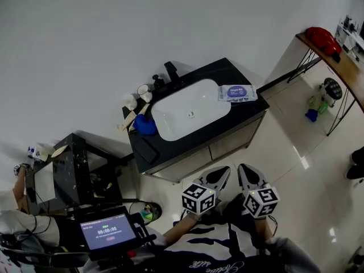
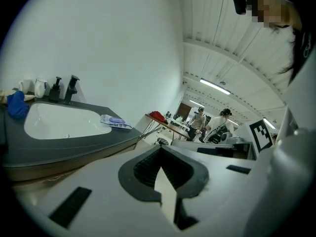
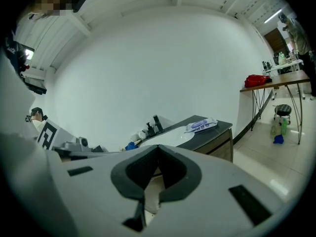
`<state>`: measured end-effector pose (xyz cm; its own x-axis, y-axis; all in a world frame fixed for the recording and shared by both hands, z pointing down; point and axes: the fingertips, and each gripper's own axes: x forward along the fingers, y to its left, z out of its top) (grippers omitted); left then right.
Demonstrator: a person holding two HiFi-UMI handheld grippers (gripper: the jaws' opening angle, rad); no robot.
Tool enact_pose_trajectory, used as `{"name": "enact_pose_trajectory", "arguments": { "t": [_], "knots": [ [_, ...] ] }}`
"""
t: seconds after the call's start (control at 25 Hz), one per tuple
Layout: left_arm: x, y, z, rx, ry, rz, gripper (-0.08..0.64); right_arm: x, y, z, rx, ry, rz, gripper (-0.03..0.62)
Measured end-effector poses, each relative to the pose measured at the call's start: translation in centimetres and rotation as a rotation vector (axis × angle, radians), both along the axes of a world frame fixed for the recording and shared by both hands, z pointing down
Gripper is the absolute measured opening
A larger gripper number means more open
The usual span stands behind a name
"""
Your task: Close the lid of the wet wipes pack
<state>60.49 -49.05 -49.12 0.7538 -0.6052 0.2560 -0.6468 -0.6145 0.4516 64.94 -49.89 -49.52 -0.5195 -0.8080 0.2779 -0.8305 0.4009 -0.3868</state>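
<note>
The wet wipes pack (image 1: pixel 237 92), white with a purple label, lies flat on the right end of the black vanity counter (image 1: pixel 225 71), beside the white sink basin (image 1: pixel 171 119). It also shows small in the left gripper view as the pack (image 2: pixel 115 122) and in the right gripper view as the pack (image 3: pixel 201 125); its lid is too small to read. My left gripper (image 1: pixel 218 176) and right gripper (image 1: pixel 248 176) hang side by side close to my body, over the floor in front of the vanity, well short of the pack. Both are shut and hold nothing.
A black faucet (image 1: pixel 172 71), cups (image 1: pixel 143 92) and a blue cloth (image 1: pixel 145 125) sit at the counter's left and back. A black cart (image 1: pixel 74 169) stands at left, a screen (image 1: pixel 108 231) below it. A wooden table with a red bag (image 1: pixel 322 38) is at right.
</note>
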Motion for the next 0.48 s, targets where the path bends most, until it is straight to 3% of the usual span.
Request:
{"name": "enact_pose_trajectory", "arguments": {
  "t": [0.48],
  "knots": [
    [-4.4,4.3,0.7,-0.006,0.012,0.099,0.001,-4.9,5.1,0.5,-0.011,0.010,0.071,-0.002]
  ]
}}
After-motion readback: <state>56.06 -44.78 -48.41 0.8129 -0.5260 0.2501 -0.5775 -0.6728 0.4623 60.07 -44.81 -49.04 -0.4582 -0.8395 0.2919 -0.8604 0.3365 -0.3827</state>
